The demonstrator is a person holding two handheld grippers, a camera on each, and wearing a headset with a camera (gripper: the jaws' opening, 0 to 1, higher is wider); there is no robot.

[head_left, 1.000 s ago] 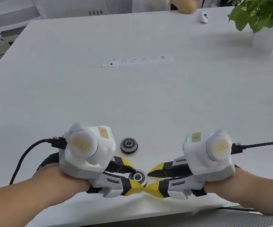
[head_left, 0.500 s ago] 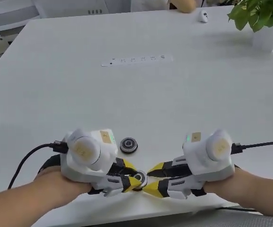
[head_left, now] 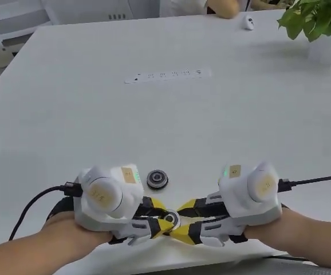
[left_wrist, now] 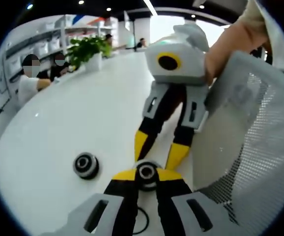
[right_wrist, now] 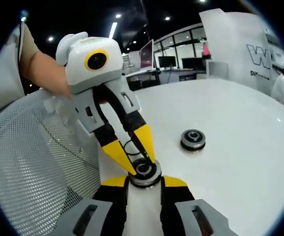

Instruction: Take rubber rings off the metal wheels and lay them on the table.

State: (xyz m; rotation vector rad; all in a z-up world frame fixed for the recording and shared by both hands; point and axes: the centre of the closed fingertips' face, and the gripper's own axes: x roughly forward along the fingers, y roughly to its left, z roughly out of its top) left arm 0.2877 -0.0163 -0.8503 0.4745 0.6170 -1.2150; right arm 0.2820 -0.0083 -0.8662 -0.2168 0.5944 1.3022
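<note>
The left gripper (head_left: 161, 216) clamps the wheel (head_left: 170, 218) — hard, slick metal, likely light — while the right gripper (head_left: 182, 219), jaws parted at its rim, grip unclear, should nip the stretchy rubber ring (right_wrist: 144, 183).

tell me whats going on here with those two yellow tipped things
A person works at a white table with a gripper in each hand. The left claw is closed on a metal wheel near the table's front edge. The right claw meets the same wheel from the opposite side; whether it grips is hard to tell. A second wheel sits beside them, untouched.
</note>
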